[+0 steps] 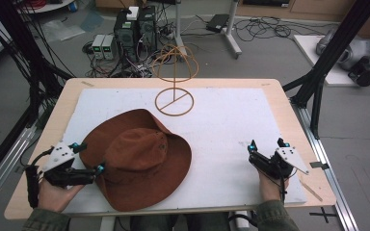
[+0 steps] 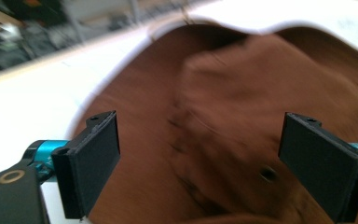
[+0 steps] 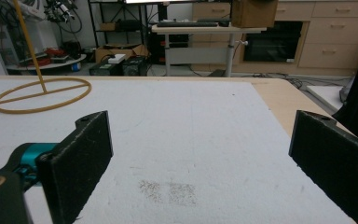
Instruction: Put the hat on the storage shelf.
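A brown wide-brimmed hat (image 1: pixel 137 159) lies crown up on the white mat (image 1: pixel 231 134), left of centre. My left gripper (image 1: pixel 89 157) is open at the hat's left brim, one jaw at the brim edge and the other near the crown side. In the left gripper view the hat (image 2: pixel 233 130) lies between and beyond the two black jaws of the left gripper (image 2: pixel 200 165). A yellow wire hat stand (image 1: pixel 174 82) rises at the back of the mat, its ring base (image 3: pixel 41 95) flat on the mat. My right gripper (image 1: pixel 268 144) stands open near the mat's front right, with nothing between its jaws (image 3: pixel 200 163).
The mat covers a wooden table (image 1: pixel 296 125). Beyond the far edge, computer boxes (image 1: pixel 135 29) and tangled cables sit on the floor. Black frame posts (image 1: pixel 327 53) stand at the right. A faint grey smudge (image 3: pixel 168 191) marks the mat ahead of my right gripper.
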{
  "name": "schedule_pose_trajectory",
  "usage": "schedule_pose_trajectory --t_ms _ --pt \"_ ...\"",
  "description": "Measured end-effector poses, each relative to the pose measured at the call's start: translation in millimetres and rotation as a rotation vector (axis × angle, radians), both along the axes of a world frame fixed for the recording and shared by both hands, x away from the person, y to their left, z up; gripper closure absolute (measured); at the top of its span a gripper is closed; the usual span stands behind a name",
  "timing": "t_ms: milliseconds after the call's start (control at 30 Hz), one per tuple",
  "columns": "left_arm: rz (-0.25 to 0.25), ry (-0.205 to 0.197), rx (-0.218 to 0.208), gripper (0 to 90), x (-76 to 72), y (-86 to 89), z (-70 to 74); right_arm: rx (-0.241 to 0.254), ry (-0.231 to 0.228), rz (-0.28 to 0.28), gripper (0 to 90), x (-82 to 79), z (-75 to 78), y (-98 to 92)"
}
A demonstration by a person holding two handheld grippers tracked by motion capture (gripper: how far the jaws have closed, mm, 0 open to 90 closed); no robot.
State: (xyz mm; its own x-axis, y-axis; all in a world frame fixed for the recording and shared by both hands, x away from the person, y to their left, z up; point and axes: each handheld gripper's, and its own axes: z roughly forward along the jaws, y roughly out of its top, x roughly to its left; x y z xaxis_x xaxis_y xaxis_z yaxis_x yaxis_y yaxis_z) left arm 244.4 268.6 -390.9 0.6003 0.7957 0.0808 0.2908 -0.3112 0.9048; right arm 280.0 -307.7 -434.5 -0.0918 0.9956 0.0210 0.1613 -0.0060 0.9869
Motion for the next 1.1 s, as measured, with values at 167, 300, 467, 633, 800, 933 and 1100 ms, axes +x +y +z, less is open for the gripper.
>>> schedule_pose_trajectory --t_ms 167,300,467,633,800,933,1100 --pt "-0.056 0.104 0.078 13.5 2.9 -10.0 -7.0 -0.005 0.004 0.001 5.2 0.5 -0.6 0.0" --pt "-0.093 0.142 0.112 13.5 3.9 -14.1 -7.8 -0.006 0.007 -0.001 5.3 0.6 -0.6 -0.5" --pt "-0.167 0.218 0.116 13.5 6.6 -19.9 -12.4 -0.005 0.014 -0.003 5.2 1.7 -1.5 -1.3" --pt "-0.153 0.266 0.128 13.6 16.3 -29.0 -23.1 -0.006 0.019 -0.003 5.3 1.6 -1.7 -0.9" --pt "-0.158 0.277 0.129 17.6 19.7 -31.3 -25.6 -0.002 0.015 -0.007 5.3 1.9 -1.7 -2.8" --pt "-0.160 0.285 0.108 28.6 20.0 -26.8 -26.1 0.000 0.018 -0.009 5.3 2.3 -2.2 -3.9" --pt "-0.168 0.302 0.089 51.0 20.5 -23.6 -26.9 -0.002 0.020 -0.008 5.3 2.8 -2.7 -3.3"
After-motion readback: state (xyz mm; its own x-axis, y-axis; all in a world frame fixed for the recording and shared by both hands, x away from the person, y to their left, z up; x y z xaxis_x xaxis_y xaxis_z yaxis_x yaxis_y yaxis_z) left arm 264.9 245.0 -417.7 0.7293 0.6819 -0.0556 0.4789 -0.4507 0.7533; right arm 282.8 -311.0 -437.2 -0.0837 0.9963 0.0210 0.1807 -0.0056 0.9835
